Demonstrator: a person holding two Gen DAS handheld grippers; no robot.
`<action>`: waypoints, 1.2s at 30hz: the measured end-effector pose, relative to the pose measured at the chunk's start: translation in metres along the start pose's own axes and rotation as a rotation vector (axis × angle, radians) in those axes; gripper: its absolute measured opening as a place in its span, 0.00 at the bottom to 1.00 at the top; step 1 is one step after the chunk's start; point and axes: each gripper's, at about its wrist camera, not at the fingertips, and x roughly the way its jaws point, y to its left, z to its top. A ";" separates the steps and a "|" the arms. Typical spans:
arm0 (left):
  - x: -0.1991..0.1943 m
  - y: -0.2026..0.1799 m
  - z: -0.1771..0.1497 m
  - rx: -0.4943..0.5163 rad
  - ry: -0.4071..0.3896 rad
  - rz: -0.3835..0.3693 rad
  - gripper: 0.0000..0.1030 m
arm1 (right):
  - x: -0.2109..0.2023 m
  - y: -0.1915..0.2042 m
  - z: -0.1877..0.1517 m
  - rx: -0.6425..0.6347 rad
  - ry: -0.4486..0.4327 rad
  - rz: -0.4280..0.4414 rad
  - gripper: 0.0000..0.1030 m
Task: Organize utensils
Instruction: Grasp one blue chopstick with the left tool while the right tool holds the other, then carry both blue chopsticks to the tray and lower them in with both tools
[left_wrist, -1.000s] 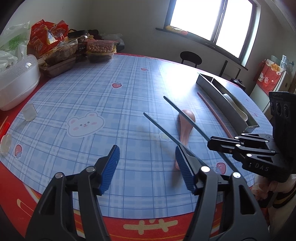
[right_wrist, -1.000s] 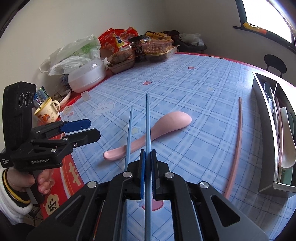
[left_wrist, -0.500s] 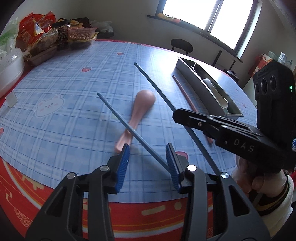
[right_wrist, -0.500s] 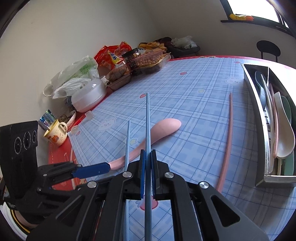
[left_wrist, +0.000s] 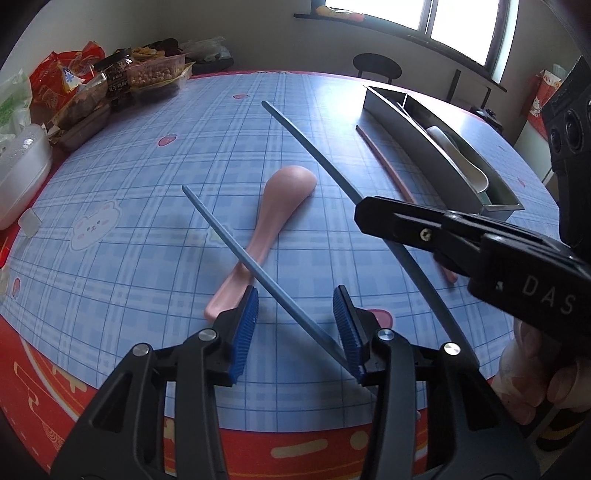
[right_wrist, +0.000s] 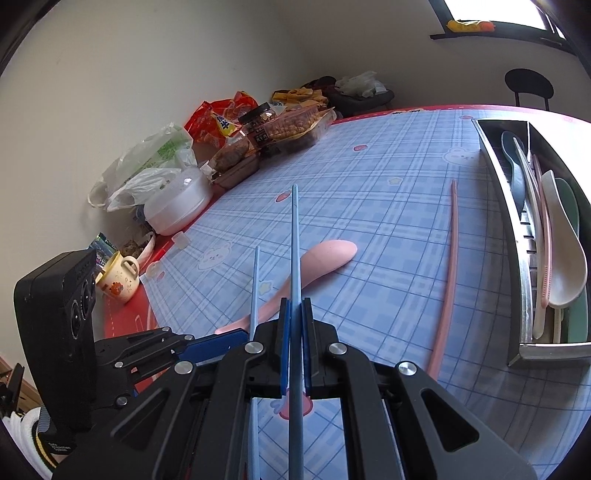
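blue chopstick (left_wrist: 258, 273) near end behind gripper pad, tray (right_wrist: 517, 236) cropped

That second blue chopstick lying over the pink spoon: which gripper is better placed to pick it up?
Left. The left gripper has the loose blue chopstick between its opening jaws; the right gripper is shut on the other blue chopstick.

left hand-held gripper (left_wrist: 295, 321) jaws opening, angled downward, right hand-held gripper (right_wrist: 294, 343) clamped tight

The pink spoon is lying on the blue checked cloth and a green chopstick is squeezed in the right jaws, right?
Not quite. The chopstick squeezed in the right gripper is blue, not green, as the right wrist view shows. The pink spoon does lie on the blue checked cloth.
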 end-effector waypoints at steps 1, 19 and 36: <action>0.001 -0.001 0.001 0.010 0.002 0.007 0.43 | 0.000 0.001 0.000 0.000 -0.001 -0.001 0.06; 0.000 0.020 -0.002 0.060 0.009 0.041 0.11 | -0.001 0.001 0.000 -0.001 0.000 -0.003 0.06; -0.012 0.052 -0.012 -0.084 -0.093 -0.133 0.10 | 0.001 0.002 0.000 -0.002 0.000 -0.017 0.06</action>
